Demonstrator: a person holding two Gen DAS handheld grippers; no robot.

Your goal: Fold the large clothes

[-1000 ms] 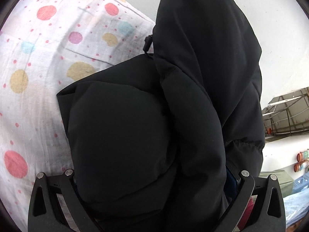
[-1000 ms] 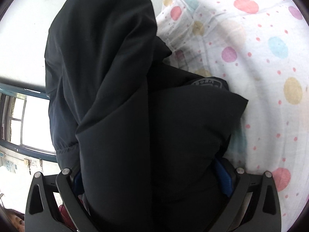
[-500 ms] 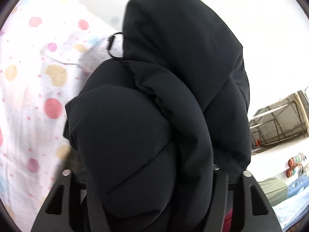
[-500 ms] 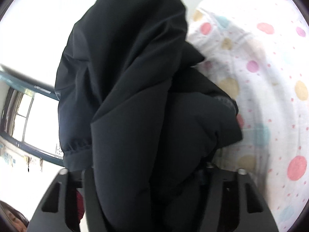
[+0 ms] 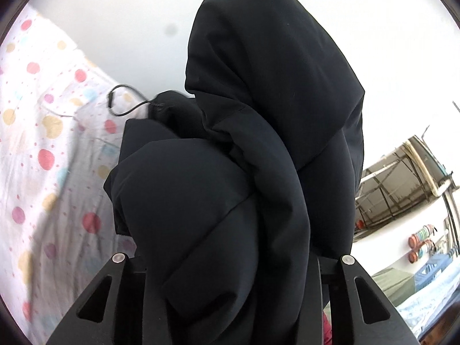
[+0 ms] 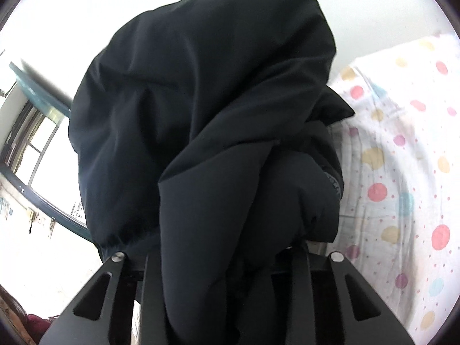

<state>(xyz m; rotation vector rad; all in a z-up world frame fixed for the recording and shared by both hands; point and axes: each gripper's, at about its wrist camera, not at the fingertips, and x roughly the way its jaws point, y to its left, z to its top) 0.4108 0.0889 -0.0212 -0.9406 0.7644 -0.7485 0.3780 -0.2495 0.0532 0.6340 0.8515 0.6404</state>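
Black jacket (image 5: 230,172) upright, bunched lengthwise, clamped between both grippers' fingers.

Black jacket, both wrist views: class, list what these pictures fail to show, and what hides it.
- Left wrist view: left gripper fingertips, buried in the black jacket.
- Right wrist view: right gripper fingertips, buried in the same way.
- Either view: the jacket's lower part, cut off by the bottom edge.
- Much of the dotted sheet, behind the jacket.

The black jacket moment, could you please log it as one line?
stage: lifting | left gripper: shut on black jacket | right gripper: shut on black jacket | below: polka-dot sheet
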